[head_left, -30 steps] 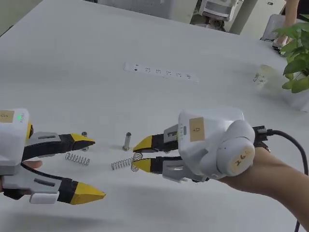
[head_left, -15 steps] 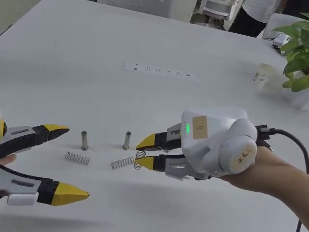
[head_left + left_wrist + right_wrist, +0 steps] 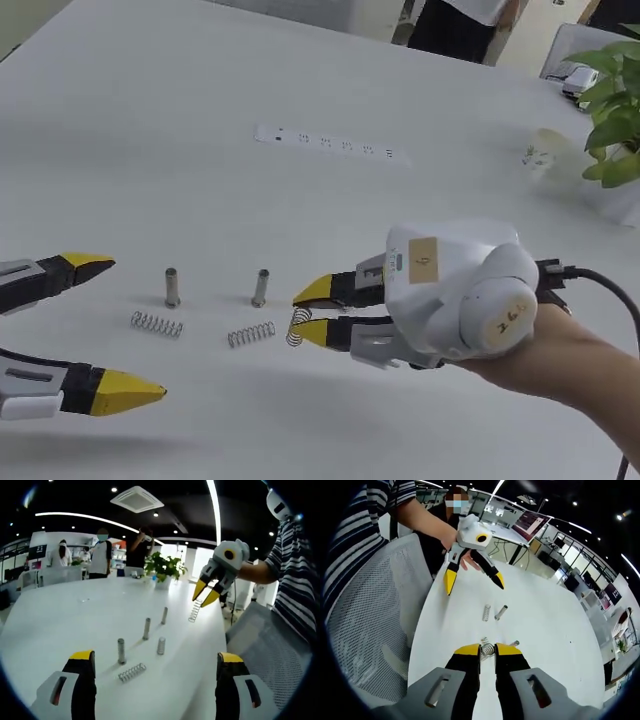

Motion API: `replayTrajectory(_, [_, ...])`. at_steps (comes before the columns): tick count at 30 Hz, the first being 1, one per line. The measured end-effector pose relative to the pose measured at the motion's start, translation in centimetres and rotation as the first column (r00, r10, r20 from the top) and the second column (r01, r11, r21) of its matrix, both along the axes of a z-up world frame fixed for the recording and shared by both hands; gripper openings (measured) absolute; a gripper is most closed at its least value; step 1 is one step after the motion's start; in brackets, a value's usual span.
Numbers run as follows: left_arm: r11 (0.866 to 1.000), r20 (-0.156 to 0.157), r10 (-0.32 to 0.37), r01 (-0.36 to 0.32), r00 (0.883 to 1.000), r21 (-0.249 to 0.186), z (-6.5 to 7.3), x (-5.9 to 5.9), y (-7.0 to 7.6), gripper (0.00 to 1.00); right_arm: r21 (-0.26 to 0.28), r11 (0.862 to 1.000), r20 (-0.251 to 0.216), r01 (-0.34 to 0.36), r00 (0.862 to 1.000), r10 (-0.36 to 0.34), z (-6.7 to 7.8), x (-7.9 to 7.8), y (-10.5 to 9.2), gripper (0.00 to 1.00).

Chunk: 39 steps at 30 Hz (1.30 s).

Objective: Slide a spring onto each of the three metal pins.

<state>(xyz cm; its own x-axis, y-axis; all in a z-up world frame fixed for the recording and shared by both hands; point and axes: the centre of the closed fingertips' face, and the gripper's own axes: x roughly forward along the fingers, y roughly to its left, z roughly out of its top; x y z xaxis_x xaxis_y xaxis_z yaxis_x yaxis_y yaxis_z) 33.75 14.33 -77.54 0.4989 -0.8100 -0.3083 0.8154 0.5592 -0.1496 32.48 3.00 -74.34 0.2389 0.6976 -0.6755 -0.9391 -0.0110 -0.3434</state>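
The left tongs [image 3: 135, 327], spread wide, are drawn back leftward, clear of the outer pin [image 3: 172, 286]. The right tongs [image 3: 300, 315] are kept narrowed on a spring [image 3: 297, 327], just beside the nearer pin [image 3: 260, 288]. A loose spring [image 3: 157, 323] and a second loose spring [image 3: 251, 334] lie on the bench [image 3: 300, 90]. The first threading is judged still ahead.

Left gripper [image 3: 135, 326] body cut off by left edge.
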Motion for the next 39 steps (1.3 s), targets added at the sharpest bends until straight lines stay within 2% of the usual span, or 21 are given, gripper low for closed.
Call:
replayTrajectory(6, [1.000,-0.007,0.014,-0.014,1.000,-0.008,-0.1,0.2,0.2,0.98,-0.006,0.999,-0.007,0.051,0.999,-0.051,-0.2,1.6,-1.5,0.08])
replayTrajectory(8, [1.000,-0.008,0.019,-0.020,1.000,-0.014,-0.1,0.2,0.3,0.98,0.022,0.995,-0.033,0.101,0.994,-0.100,0.1,2.6,-2.2,0.08])
replayTrajectory(10, [1.000,-0.008,0.024,-0.024,1.000,-0.014,-0.2,0.2,0.4,0.98,0.037,0.989,-0.035,0.141,0.990,-0.140,0.4,3.7,-3.0,0.08])
replayTrajectory(15, [0.999,-0.001,0.044,-0.044,0.999,-0.021,0.0,0.5,0.9,0.98,0.032,0.976,-0.015,0.215,0.977,-0.214,0.8,6.0,-5.2,0.08])
replayTrajectory(19, [0.998,0.003,0.058,-0.058,0.998,-0.027,0.2,0.6,1.1,0.98,0.030,0.968,0.000,0.249,0.968,-0.250,0.9,7.3,-6.3,0.08])
replayTrajectory(24, [0.997,-0.001,0.065,-0.065,0.998,-0.033,0.3,0.5,1.2,0.98,0.040,0.954,-0.008,0.296,0.955,-0.296,0.7,8.7,-7.0,0.08])
replayTrajectory(26, [0.997,-0.003,0.066,-0.066,0.998,-0.033,0.2,0.4,1.2,0.98,0.059,0.938,-0.055,0.341,0.939,-0.338,0.2,9.2,-7.2,0.08])
replayTrajectory(28, [0.997,-0.005,0.070,-0.070,0.998,-0.033,0.2,0.4,1.2,0.98,0.065,0.929,-0.050,0.364,0.931,-0.361,0.0,9.9,-7.5,0.08])
replayTrajectory(32, [0.996,-0.006,0.076,-0.076,0.997,-0.035,0.2,0.3,1.4,0.98,0.054,0.922,-0.048,0.385,0.923,-0.382,-0.4,10.6,-7.7,0.08])
replayTrajectory(34, [0.996,-0.002,0.085,-0.085,0.996,-0.030,0.1,0.4,1.7,0.98,0.059,0.920,-0.063,0.388,0.921,-0.385,-0.5,10.6,-7.5,0.08])
replayTrajectory(39, [0.994,0.003,0.101,-0.101,0.995,-0.032,0.3,0.5,2.0,0.98,0.056,0.919,-0.066,0.390,0.920,-0.387,-0.9,10.7,-7.3,0.08])
